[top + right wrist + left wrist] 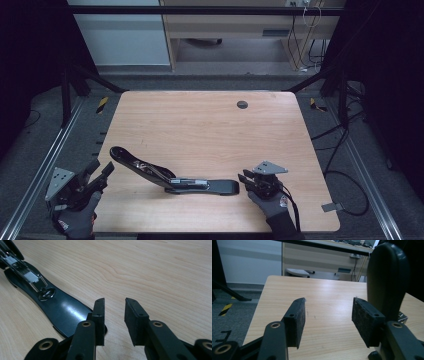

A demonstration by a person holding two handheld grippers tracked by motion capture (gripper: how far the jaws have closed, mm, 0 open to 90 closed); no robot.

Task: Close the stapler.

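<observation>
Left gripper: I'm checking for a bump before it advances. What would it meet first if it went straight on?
Between the open pads of the left gripper lies bare table; the stapler's raised arm stands just right, possibly brushing.

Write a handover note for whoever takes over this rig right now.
Left gripper: open, holding nothing, at the table's near left corner, beside the stapler's raised arm.
Right gripper: open, holding nothing, just off the flat end of the stapler's base.
Stapler: black, on the table near the front edge, opened out, top arm tilted up to the left, staple channel exposed.
Done: stapler is open.
Left: cannot tell from here; probably reloading or closing it.
</observation>
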